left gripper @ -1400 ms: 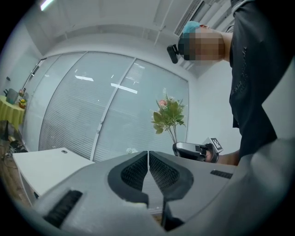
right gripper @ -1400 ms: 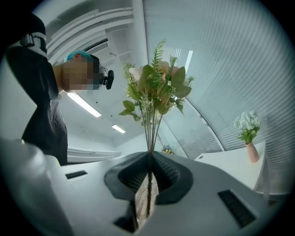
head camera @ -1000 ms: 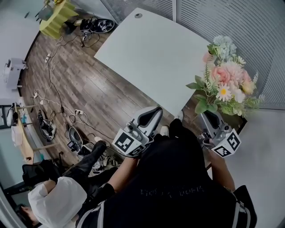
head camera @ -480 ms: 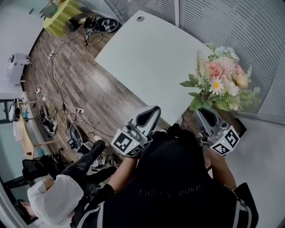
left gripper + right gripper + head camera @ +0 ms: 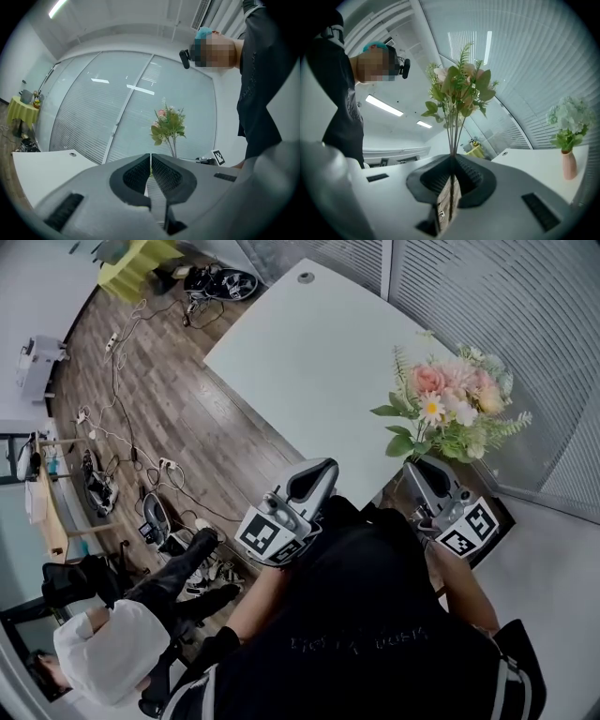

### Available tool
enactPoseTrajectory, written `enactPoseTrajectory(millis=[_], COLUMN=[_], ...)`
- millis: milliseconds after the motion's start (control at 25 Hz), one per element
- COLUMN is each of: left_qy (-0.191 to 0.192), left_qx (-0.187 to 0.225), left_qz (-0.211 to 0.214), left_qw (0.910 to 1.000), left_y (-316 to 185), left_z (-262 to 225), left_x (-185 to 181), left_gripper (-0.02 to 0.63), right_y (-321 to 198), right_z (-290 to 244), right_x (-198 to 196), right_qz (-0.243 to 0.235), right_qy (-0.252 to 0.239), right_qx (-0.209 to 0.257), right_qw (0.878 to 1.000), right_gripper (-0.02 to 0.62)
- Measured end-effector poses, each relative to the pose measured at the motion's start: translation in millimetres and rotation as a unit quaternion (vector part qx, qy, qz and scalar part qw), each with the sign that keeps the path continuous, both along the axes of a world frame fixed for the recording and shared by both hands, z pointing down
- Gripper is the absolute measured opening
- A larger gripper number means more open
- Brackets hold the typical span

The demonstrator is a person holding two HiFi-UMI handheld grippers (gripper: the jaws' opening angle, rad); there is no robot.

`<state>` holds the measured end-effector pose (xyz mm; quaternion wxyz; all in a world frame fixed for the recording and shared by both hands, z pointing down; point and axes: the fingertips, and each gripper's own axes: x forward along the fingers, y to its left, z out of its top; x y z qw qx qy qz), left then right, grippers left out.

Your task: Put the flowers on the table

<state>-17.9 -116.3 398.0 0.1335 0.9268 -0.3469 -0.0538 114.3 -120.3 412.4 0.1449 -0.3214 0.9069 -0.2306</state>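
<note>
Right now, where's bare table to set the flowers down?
The white table is bare from its grommet hole to the near edge by the shut left gripper. The right gripper view shows one pink vase on it. The right gripper clamps the flowers. Crowded: cables on the floor.

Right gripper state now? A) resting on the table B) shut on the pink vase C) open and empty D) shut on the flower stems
D: the right gripper view shows the right gripper with its jaws closed on the stems of the flowers, held upright.
</note>
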Motion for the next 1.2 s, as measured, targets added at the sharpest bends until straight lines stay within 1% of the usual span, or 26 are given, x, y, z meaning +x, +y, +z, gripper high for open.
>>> enactPoseTrajectory(millis=[120,240,360,600,760,920,1200], left_qy=[-0.006,-0.021,-0.034,-0.046,-0.048,-0.05,-0.059], left_qx=[-0.016,-0.037,-0.046,-0.068,-0.082,-0.098,-0.12], left_qz=[0.014,0.032,0.05,0.057,0.051,0.054,0.071], left_qw=[0.9998,0.9986,0.9971,0.995,0.9942,0.9925,0.9885], left_y=[-3,-14,-25,-29,-34,-36,-42], left_z=[10,28,48,73,90,105,135], left_x=[3,9,13,5,-3,-11,-3], left_gripper=[0.026,0.026,0.026,0.026,0.026,0.026,0.026], right_y=[-7,-19,-32,-39,-49,-54,-63], right_z=[14,29,43,73,102,129,173], right_x=[-5,-6,-5,-17,-22,-36,-47], right_qz=[0.008,0.014,0.021,0.018,0.018,0.006,-0.01], right_qy=[0.01,0.02,0.032,0.06,0.078,0.1,0.127], right_qx=[-0.014,-0.041,-0.057,-0.101,-0.122,-0.145,-0.176], right_qw=[1.0,0.999,0.998,0.993,0.989,0.984,0.976], right_gripper=[0.044,0.044,0.044,0.044,0.044,0.044,0.044])
